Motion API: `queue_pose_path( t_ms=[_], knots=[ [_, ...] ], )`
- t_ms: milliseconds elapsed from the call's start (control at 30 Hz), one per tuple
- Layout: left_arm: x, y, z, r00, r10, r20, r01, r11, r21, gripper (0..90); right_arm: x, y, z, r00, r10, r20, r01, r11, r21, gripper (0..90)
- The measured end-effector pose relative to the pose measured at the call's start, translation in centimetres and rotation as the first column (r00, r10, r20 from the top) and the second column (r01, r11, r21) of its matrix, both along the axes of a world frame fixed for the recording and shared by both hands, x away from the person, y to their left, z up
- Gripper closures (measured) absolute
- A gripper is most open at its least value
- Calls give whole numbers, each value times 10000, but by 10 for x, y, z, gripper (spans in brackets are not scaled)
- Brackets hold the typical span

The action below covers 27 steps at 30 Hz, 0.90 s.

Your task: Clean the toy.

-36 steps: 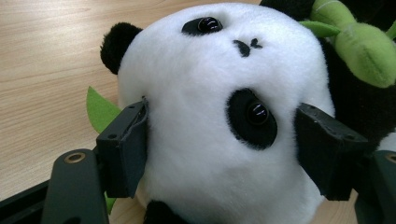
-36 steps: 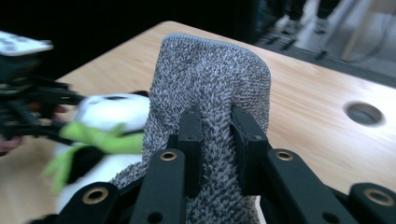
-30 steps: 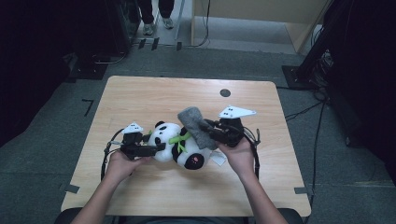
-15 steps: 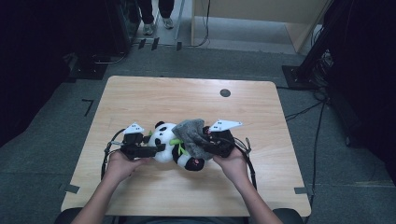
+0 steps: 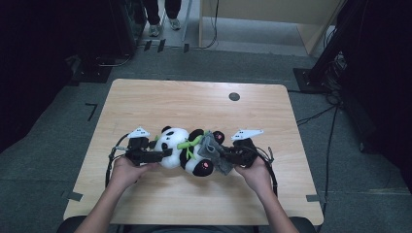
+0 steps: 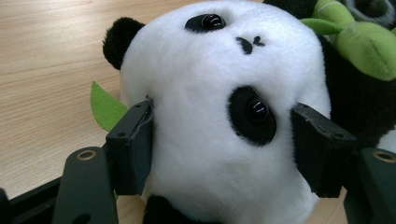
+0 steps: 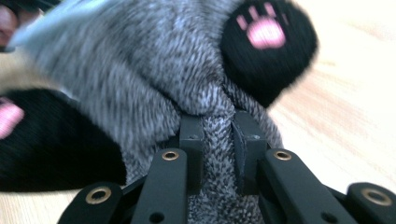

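Toy panda (image 5: 187,151) lies on its back near the front middle of the wooden table (image 5: 194,102), head toward the person's left, feet toward the right. A green bamboo sprig (image 5: 190,144) sits across its chest.

Left gripper (image 5: 163,153): jaws clamped on the panda's head. In the left gripper view the two black pads press into the white plush on either side of the face (image 6: 219,116), one beside the cheek, the other just past the black eye patch. A green felt leaf (image 6: 106,106) pokes out behind the near pad. The left hand (image 5: 127,170) holds the gripper low over the table.

Right gripper (image 5: 224,155): jaws nearly together, pinching a fold of grey cloth (image 5: 212,151). In the right gripper view the cloth (image 7: 154,70) bunches between the pads and spreads over the panda's lower body; a black foot with a pink paw print (image 7: 266,42) shows above the jaws, and another foot at the left edge. This view is blurred.

From above, the cloth lies against the panda's legs, between the toy and the right hand (image 5: 255,172). A dark round hole (image 5: 234,96) sits in the table's far part, well apart from the toy.
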State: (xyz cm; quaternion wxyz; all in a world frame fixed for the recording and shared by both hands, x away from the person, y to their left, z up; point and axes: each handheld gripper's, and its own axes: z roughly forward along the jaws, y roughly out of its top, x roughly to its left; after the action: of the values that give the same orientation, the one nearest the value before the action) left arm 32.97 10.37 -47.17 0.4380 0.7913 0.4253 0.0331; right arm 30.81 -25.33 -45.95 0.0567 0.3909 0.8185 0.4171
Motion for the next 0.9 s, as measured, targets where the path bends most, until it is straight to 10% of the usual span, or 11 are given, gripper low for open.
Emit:
queue_pose_path(
  t_ms=[400,567,733,900],
  knots=[
    [0,2,0,9999,32,-95,-33,9999,-126,295,18,-23,-14,9909,-611,-1196,587,9980,-231,782],
    [0,3,-1,10000,-37,-68,36,9999,-134,294,23,-42,-8,9838,-1561,-879,1521,9871,-505,784],
    [-1,3,-2,10000,-58,-24,58,9999,-137,291,24,-64,10,9595,-2782,-440,2803,9586,508,788],
    [-1,3,-2,10000,-38,-32,37,9999,-157,290,11,-56,38,9650,-2560,568,2477,9609,1235,786]
  ],
)
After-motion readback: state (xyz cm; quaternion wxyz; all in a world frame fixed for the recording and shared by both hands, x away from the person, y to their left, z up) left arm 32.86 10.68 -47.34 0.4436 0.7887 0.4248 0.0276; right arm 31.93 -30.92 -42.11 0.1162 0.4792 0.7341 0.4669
